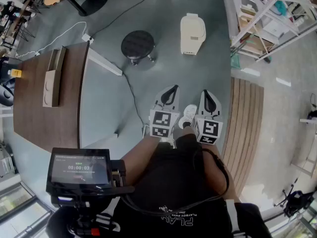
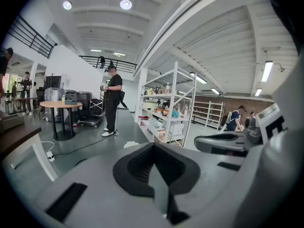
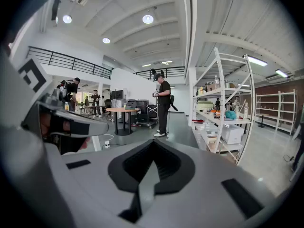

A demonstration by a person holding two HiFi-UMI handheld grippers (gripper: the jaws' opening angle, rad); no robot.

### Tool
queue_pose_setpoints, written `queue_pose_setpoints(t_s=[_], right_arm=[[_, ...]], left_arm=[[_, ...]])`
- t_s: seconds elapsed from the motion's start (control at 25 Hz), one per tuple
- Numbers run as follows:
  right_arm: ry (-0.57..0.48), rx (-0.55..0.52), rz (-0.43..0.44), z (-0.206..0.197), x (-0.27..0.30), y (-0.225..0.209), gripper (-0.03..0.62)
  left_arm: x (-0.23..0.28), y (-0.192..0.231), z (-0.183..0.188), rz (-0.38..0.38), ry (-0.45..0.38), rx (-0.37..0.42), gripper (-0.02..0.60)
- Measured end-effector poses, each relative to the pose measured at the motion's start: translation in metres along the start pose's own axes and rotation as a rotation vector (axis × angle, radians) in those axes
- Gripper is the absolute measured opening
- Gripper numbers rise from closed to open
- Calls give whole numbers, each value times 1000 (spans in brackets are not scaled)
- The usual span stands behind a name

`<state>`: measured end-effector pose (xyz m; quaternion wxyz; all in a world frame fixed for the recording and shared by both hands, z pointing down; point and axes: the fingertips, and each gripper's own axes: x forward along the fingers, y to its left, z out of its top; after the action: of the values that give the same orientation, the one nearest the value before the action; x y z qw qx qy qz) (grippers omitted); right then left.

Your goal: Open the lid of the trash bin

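A cream trash bin (image 1: 192, 33) with its lid down stands on the grey floor, far ahead of me. In the head view both grippers are held close to my body, over my shoes, and point toward the bin. My left gripper (image 1: 169, 94) is shut with nothing between its black pads. My right gripper (image 1: 209, 101) is beside it, shut and empty too. Each gripper view looks along closed jaws, the left gripper (image 2: 154, 146) and the right gripper (image 3: 153, 144), out into the hall. Neither gripper touches the bin.
A black round stool (image 1: 137, 44) stands left of the bin, with a cable (image 1: 130, 90) trailing across the floor. A brown table (image 1: 34, 108) holding a wooden box (image 1: 52, 78) is at my left. Shelving (image 1: 277, 14) and a slatted wooden strip (image 1: 245, 123) lie right. A person (image 3: 163, 108) stands far off.
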<state>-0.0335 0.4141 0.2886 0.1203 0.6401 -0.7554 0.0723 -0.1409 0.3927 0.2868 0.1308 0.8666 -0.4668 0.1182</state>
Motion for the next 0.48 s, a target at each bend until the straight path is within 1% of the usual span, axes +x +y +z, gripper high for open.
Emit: queue_pose_setpoints(t_s=[0.12,0.28,0.48], right_arm=[[10,5,8,3,13,-7,-3],[18,7,32,8,40,-22,-3],[14,-25,100,22,98,-48,-3]], left_arm=[[13,1,7,1,10,-19,-2],[41,4,15,18,17,-24,-2],[91,14,23,37,43,-18,-2]])
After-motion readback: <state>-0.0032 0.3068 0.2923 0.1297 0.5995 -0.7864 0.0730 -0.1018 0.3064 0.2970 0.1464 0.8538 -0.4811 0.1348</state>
